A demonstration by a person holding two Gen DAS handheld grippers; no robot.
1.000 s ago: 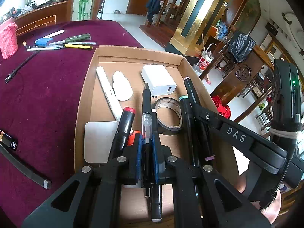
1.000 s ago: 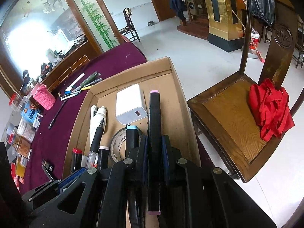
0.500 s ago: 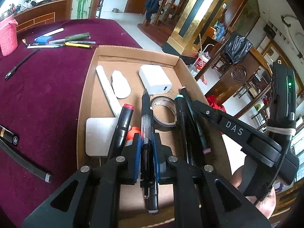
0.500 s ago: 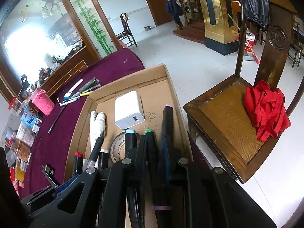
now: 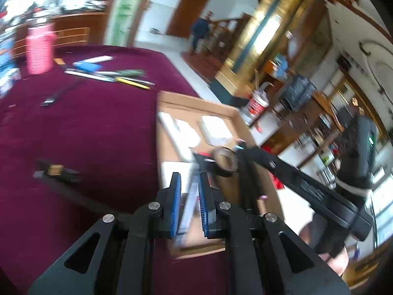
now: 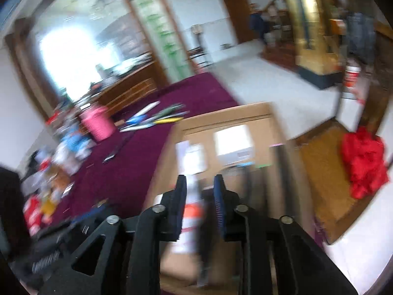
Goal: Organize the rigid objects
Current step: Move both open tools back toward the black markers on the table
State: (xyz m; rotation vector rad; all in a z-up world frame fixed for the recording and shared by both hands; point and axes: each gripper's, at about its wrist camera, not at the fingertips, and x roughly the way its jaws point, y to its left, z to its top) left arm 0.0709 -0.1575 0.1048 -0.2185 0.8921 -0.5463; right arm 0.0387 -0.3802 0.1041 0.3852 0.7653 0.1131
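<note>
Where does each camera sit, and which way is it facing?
Left wrist: rides the left gripper, looking down past its two fingers at the purple table and cardboard box.
Right wrist: rides the right gripper, jaws opening with nothing between, looking at the box and a wooden chair.
Both share the box and the pink container.

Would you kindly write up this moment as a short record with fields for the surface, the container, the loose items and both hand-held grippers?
Surface: maroon cloth-covered table
Container: shallow brown cardboard box at the table's edge
In box: white rectangular charger; black markers, blurred
Loose on table: row of pens; pink knitted holder
Left hand-held gripper: jaws nearly together; blur hides any contents
Right hand-held gripper: jaws opening, nothing gripped
Image quality: heavy motion blur
</note>
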